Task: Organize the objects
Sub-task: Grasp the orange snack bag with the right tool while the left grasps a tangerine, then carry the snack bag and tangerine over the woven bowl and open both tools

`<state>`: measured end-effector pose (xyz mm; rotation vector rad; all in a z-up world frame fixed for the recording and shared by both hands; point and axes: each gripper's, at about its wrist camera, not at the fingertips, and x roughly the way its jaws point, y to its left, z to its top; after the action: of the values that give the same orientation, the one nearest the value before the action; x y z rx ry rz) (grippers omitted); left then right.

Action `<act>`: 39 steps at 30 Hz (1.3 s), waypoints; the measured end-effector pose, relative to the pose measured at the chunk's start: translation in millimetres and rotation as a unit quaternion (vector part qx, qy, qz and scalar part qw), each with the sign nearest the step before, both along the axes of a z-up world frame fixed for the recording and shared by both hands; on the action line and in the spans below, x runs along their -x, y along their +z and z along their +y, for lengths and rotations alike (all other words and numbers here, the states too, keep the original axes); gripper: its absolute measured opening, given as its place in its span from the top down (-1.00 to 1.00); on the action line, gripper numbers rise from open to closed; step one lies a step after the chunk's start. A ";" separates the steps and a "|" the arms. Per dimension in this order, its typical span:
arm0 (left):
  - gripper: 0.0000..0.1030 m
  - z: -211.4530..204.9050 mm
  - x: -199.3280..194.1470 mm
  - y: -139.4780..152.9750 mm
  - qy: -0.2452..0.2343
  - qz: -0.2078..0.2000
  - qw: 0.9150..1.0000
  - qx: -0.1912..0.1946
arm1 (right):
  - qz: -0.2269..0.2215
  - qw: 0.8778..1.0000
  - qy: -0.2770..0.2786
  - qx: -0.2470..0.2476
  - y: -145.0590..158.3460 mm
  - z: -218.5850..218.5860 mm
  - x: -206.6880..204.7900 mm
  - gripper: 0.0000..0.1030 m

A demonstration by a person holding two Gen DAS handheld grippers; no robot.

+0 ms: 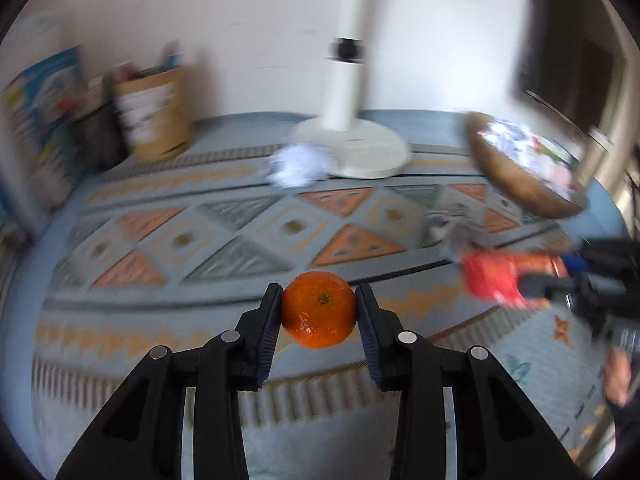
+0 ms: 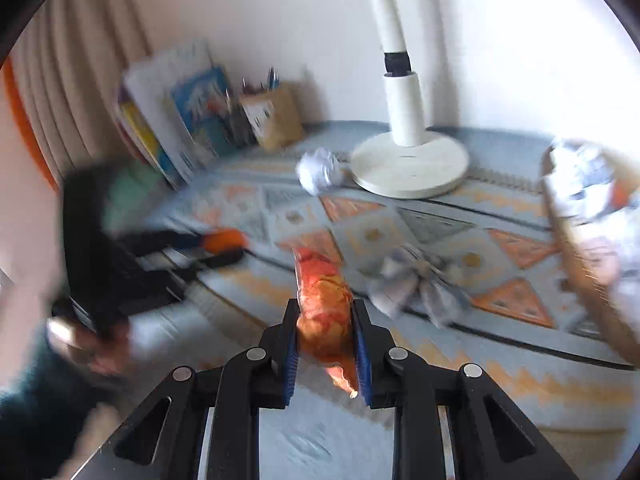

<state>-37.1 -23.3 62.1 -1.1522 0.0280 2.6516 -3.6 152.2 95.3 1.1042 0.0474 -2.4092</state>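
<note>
My left gripper (image 1: 319,300) is shut on an orange mandarin (image 1: 319,311) and holds it above the patterned tablecloth (image 1: 224,236). My right gripper (image 2: 325,312) is shut on an orange-red snack packet (image 2: 323,304), also held above the cloth. The right gripper with the packet (image 1: 496,276) shows blurred at the right of the left wrist view. The left gripper with the mandarin (image 2: 224,240) shows blurred at the left of the right wrist view. A brown basket (image 1: 516,176) with wrappers in it stands at the right; it also shows in the right wrist view (image 2: 580,256).
A white lamp base (image 1: 360,148) stands at the back middle, with a crumpled white paper ball (image 1: 298,168) next to it. A crumpled grey wrapper (image 2: 416,284) lies mid-table. A pen holder (image 1: 154,116) and books (image 1: 40,120) stand at the back left.
</note>
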 end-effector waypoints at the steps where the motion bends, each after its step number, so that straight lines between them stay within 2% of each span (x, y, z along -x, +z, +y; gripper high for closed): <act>1: 0.34 -6.7 -2.1 -2.2 0.019 0.000 1.000 -0.006 | 0.014 0.999 -0.002 -0.031 -4.3 -9.6 -10.0 0.55; 3: 0.34 -21.5 -4.6 -3.6 0.045 0.007 0.998 -0.032 | 0.032 0.997 0.003 -0.063 -12.3 -23.4 -24.0 0.52; 4: 0.34 -27.8 -6.6 -4.5 0.056 0.011 0.997 -0.048 | 0.037 0.997 0.006 -0.072 -15.6 -27.8 -30.7 0.44; 6: 0.34 -33.8 -9.5 -6.9 0.070 0.012 0.996 -0.062 | 0.019 0.997 0.020 -0.074 -21.3 -30.4 -42.5 0.34; 7: 0.34 -35.9 -10.6 -6.9 0.076 0.015 0.995 -0.063 | 0.008 0.998 0.023 -0.063 -24.6 -24.5 -45.7 0.22; 8: 0.34 -36.8 -11.8 -6.3 0.079 0.022 0.995 -0.063 | 0.000 0.999 0.019 -0.050 -27.4 -18.2 -47.9 -0.09; 10: 0.34 -34.6 -14.5 -6.7 0.083 0.032 0.995 -0.055 | -0.009 1.000 -0.014 -0.026 -29.6 1.5 -55.0 -0.39; 12: 0.34 -31.3 -16.7 -6.5 0.081 0.035 0.995 -0.052 | -0.018 0.999 -0.039 0.004 -31.0 19.1 -57.2 -0.41; 15: 0.34 -26.8 -21.6 -4.8 0.076 0.049 0.995 -0.042 | -0.067 0.993 -0.053 0.082 -36.1 34.6 -50.9 -0.41; 17: 0.34 -23.5 -24.2 -3.5 0.069 0.056 0.995 -0.036 | -0.093 0.987 -0.053 0.118 -39.5 29.8 -44.1 -0.44; 18: 0.34 -22.0 -24.7 -3.3 0.069 0.058 0.995 -0.033 | -0.108 0.984 -0.055 0.132 -43.7 24.3 -39.2 -0.44; 20: 0.34 -20.0 -24.0 -3.4 0.069 0.058 0.996 -0.025 | -0.109 0.984 -0.053 0.131 -44.7 9.5 -37.0 -0.44; 23: 0.34 -19.9 -24.3 -3.4 0.066 0.058 0.996 -0.025 | -0.085 0.992 -0.079 0.055 -43.9 -20.5 -30.2 -0.44; 25: 0.34 -20.3 -24.5 -3.4 0.063 0.058 0.996 -0.028 | -0.073 0.992 -0.098 0.015 -44.1 -30.9 -27.8 -0.41; 26: 0.34 -20.4 -24.6 -3.5 0.062 0.058 0.996 -0.029 | -0.070 0.993 -0.099 0.001 -44.8 -37.0 -26.5 -0.25; 28: 0.34 -20.0 -25.4 -3.5 0.062 0.060 0.996 -0.027 | -0.071 0.993 -0.094 -0.011 -48.0 -41.9 -24.3 -0.07; 29: 0.34 -19.5 -25.6 -3.5 0.061 0.060 0.996 -0.027 | -0.058 0.993 -0.095 -0.028 -47.4 -45.4 -26.3 0.14; 31: 0.34 -18.5 -25.7 -3.7 0.062 0.060 0.996 -0.023 | -0.050 0.994 -0.085 -0.042 -48.6 -48.0 -28.7 0.21; 36: 0.34 -11.0 -24.7 -5.7 0.063 0.055 0.996 0.002 | -0.016 0.994 -0.091 -0.053 -42.4 -42.9 -42.3 0.33; 37: 0.34 -7.9 -23.9 -6.5 0.063 0.053 0.997 0.012 | -0.011 0.995 -0.091 -0.048 -39.3 -38.9 -46.3 0.34; 39: 0.34 -4.6 -21.1 -8.8 0.059 0.045 0.997 0.024 | -0.017 0.996 -0.086 -0.005 -33.9 -19.7 -54.0 0.35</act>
<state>-16.0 -27.9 53.3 -1.0791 0.0420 2.8198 50.3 132.5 61.5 1.1988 -0.0481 -2.5424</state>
